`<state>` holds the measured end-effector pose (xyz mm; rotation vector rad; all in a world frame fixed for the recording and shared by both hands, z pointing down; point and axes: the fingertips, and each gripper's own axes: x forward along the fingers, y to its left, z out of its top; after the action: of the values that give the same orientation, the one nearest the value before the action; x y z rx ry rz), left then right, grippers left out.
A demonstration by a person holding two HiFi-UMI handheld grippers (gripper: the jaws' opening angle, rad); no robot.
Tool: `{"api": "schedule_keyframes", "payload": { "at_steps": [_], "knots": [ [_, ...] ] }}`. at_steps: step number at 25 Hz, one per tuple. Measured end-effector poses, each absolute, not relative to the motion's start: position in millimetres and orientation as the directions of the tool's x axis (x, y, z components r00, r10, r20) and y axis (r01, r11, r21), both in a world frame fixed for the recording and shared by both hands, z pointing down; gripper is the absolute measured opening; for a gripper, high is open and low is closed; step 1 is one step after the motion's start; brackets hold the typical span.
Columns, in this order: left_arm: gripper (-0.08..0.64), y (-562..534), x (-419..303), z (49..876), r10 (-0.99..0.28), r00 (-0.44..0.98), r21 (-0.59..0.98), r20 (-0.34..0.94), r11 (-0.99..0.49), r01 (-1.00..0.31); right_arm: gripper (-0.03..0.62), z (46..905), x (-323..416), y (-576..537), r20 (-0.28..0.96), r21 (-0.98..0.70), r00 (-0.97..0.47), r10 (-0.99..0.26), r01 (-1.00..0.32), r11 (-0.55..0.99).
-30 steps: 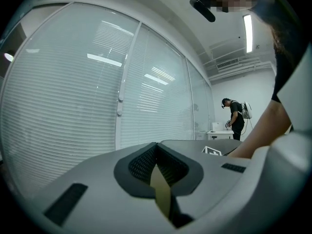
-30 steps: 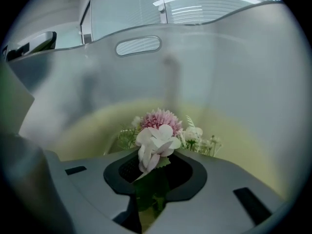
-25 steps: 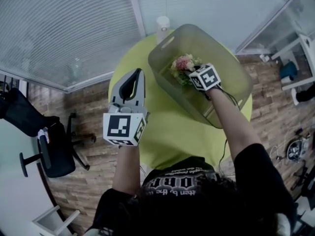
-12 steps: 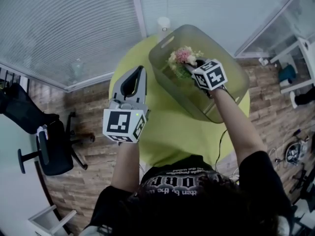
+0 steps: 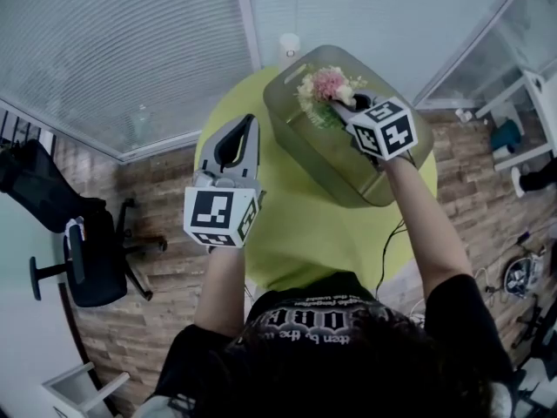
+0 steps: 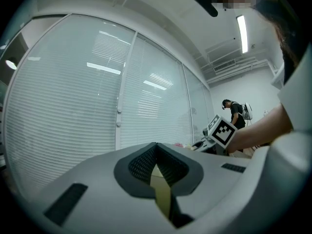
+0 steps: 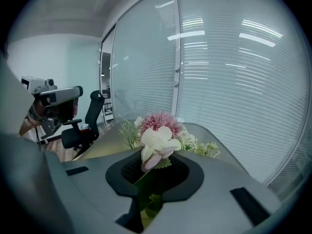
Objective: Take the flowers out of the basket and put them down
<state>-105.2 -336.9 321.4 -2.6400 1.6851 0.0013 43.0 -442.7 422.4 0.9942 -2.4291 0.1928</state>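
- The right gripper (image 5: 345, 104) is closed on the green stems of the flowers (image 5: 324, 86). The pink and white heads stand just past its tips.
- The flowers hang over the far end of the basket (image 5: 341, 171), beside the handle slot in its wall.
- The basket, grey and see-through, sits on the far right part of the round yellow-green counter (image 5: 287, 225). Its walls ring the space under the bunch.
- The left gripper (image 5: 250, 122) hovers over the counter's left edge with its jaws closed at the tips and nothing held. It is apart from the basket.
- A small white cup (image 5: 289, 43) stands at the counter's far edge, just beyond the basket.
- An office chair (image 5: 91, 268) stands on the floor to the left, and blinds (image 5: 130, 50) run behind the counter.
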Motion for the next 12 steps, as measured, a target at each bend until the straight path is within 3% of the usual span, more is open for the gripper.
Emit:
{"api": "schedule_keyframes", "payload": {
  "at_steps": [12],
  "knots": [
    [0.002,-313.4,-93.1,316.1,-0.909,0.416,-0.023,0.001,-0.416,-0.909,0.072,341.2,39.4,-412.9,0.384,0.085,-0.669,-0.637,-0.661,0.745]
  ]
}}
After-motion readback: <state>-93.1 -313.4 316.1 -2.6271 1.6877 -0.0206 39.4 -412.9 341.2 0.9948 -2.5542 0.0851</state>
